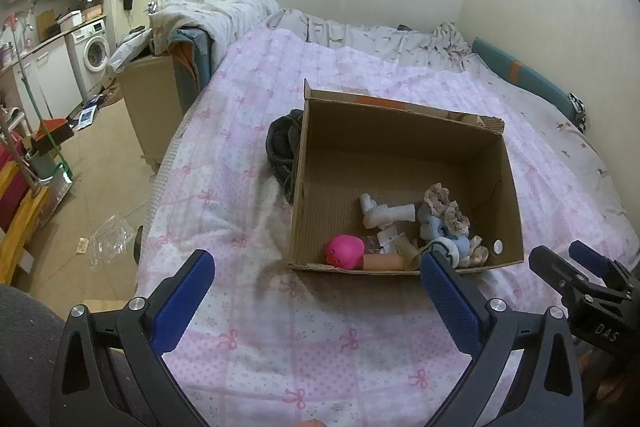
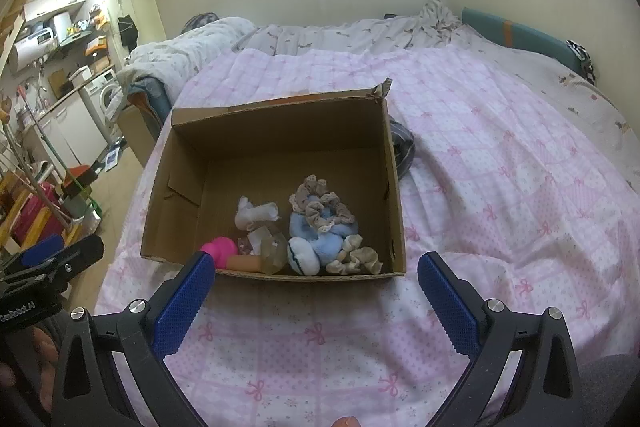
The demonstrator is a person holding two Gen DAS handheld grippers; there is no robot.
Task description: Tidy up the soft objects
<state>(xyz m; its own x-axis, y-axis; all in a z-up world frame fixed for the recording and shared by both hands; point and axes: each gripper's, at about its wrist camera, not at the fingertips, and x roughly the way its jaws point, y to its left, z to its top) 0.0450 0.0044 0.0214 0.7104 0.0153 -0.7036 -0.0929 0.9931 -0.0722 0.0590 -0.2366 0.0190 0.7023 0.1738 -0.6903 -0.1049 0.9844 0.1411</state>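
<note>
An open cardboard box (image 1: 400, 131) (image 2: 280, 115) stands on the pink quilt. Inside lie a pink ball (image 1: 344, 251) (image 2: 220, 249), white rolled socks (image 1: 384, 213) (image 2: 256, 213), a blue soft piece (image 2: 326, 241), frilly scrunchies (image 1: 444, 205) (image 2: 320, 207) and a tan tube (image 2: 244, 263). My left gripper (image 1: 316, 287) is open and empty, just in front of the box's near left. My right gripper (image 2: 316, 287) is open and empty, in front of the box's near wall; it also shows in the left wrist view (image 1: 560, 259).
A dark garment (image 1: 284, 147) (image 2: 402, 147) lies against the box's far side. The bed's left edge drops to a tiled floor (image 1: 104, 163) with a wooden cabinet (image 1: 148, 107). Rumpled bedding (image 2: 360, 31) lies at the head of the bed.
</note>
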